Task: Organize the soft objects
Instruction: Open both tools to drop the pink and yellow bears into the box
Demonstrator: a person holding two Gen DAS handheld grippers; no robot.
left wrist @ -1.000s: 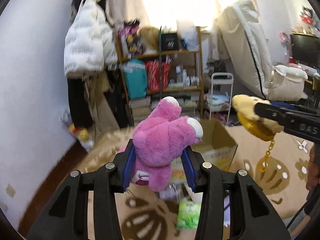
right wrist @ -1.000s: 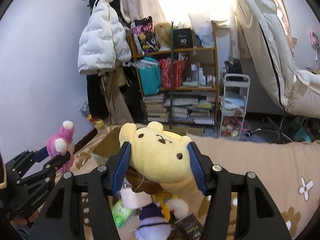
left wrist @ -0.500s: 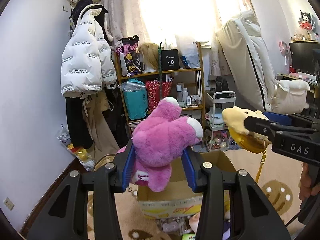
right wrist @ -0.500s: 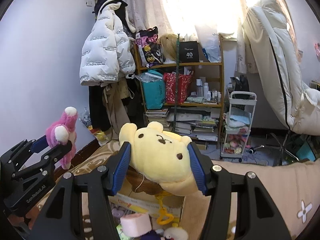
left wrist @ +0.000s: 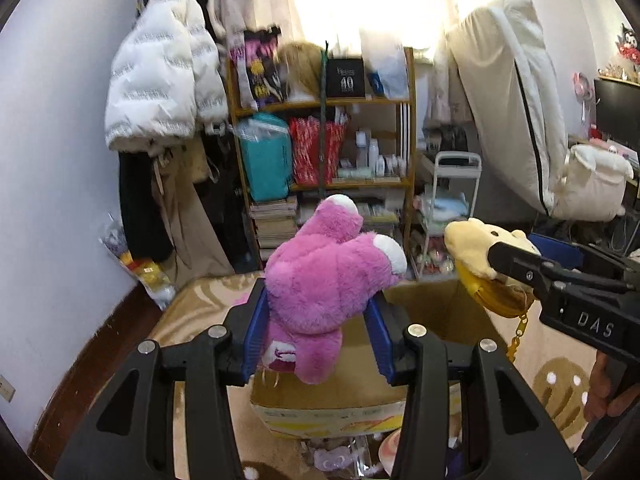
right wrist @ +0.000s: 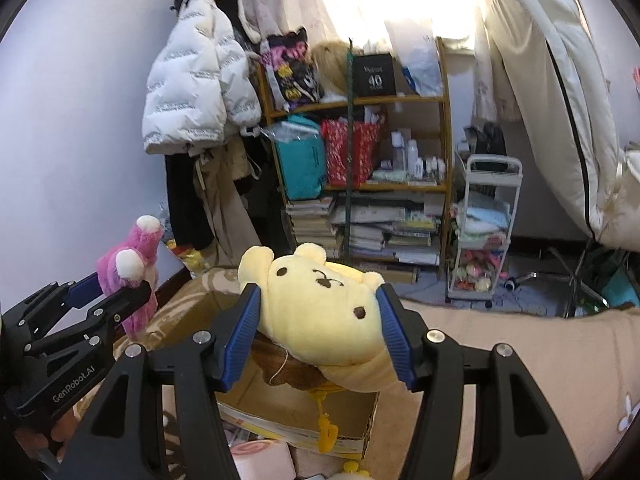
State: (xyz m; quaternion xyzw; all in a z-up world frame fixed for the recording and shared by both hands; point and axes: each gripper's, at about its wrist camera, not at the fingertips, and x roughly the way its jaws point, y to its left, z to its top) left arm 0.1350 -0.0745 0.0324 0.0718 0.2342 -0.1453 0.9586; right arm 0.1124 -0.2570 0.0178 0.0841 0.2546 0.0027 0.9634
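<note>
Pink plush [left wrist: 324,284] clenched in the left claw [left wrist: 318,336], yellow bear [right wrist: 324,312] pinched in the right claw [right wrist: 318,332], both held above an open box [left wrist: 360,408] on the near rug, seemingly poised for dropping in together

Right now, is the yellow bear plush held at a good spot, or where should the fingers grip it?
Grip the yellow bear plush across its head, from behind, as the right gripper does: blue fingers press both sides of the wide, rounded head, and the chain hangs free below.
</note>
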